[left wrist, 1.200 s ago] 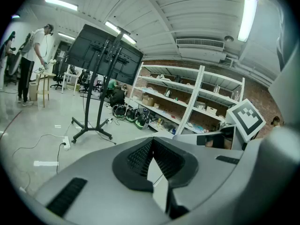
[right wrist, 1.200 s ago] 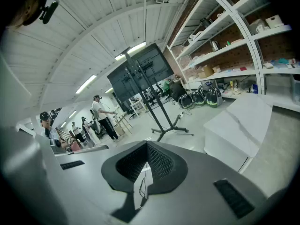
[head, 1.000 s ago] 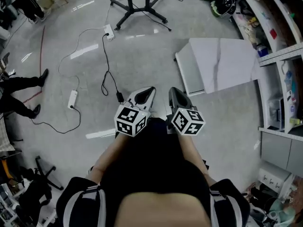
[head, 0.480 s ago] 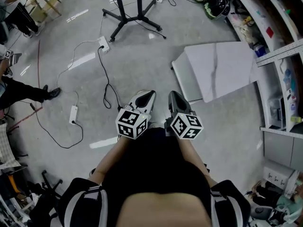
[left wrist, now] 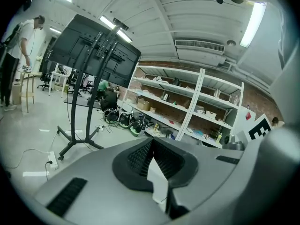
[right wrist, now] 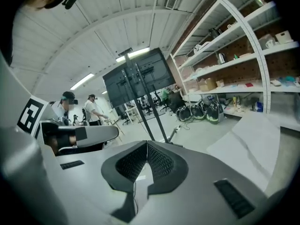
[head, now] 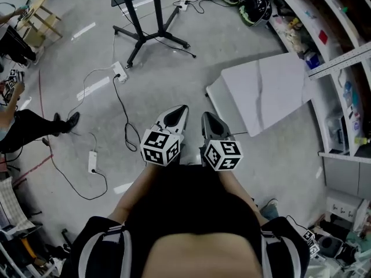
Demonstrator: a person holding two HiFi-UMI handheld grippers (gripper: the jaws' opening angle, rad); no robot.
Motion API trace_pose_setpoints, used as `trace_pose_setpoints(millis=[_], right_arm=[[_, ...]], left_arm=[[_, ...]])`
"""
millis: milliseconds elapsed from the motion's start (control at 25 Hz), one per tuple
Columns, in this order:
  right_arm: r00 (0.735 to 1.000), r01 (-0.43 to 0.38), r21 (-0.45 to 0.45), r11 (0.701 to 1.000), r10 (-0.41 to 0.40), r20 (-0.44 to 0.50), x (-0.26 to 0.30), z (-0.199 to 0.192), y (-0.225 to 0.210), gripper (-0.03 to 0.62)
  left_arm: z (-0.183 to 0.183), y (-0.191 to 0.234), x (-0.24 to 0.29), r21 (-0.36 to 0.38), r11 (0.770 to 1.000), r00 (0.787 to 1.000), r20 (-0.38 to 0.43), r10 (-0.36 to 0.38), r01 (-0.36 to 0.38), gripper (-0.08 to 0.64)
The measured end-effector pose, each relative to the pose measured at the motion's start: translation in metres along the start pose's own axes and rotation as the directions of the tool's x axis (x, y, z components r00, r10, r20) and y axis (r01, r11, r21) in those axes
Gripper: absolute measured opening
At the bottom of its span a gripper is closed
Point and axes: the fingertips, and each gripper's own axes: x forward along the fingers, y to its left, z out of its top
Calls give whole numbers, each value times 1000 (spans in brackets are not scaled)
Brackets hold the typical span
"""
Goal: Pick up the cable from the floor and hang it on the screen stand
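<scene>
A thin black cable snakes over the grey floor from a white power strip toward my left gripper. The black screen stand has its legs spread at the top of the head view. In the left gripper view the stand rises ahead on the left with its dark screen. My left gripper and my right gripper are held side by side above the floor, both shut with nothing between the jaws. In the right gripper view my right gripper points toward the stand.
A white marbled board lies on the floor to the right. Cluttered shelves line the right wall. A second power strip with its own cable lies to the left. A person's legs show at the left edge, with wooden stools behind.
Both grippers have been carried forward together. The stand, the power strip and the cable have come nearer and slid left in the head view. The person at the left has stepped.
</scene>
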Motion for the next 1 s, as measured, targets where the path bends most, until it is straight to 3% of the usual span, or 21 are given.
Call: trace_pose_setpoints(millis=[640,1000], right_arm=[[997,67,-28,997,-66,31,82,50,-9,23],[993,105,-7,994,-105,46,116,56,-12,23]], left_arm=[[46,71,53,6,999,998,-28,-52,53,8],[54,103,67,21,997,996,-39,-78,79,8]])
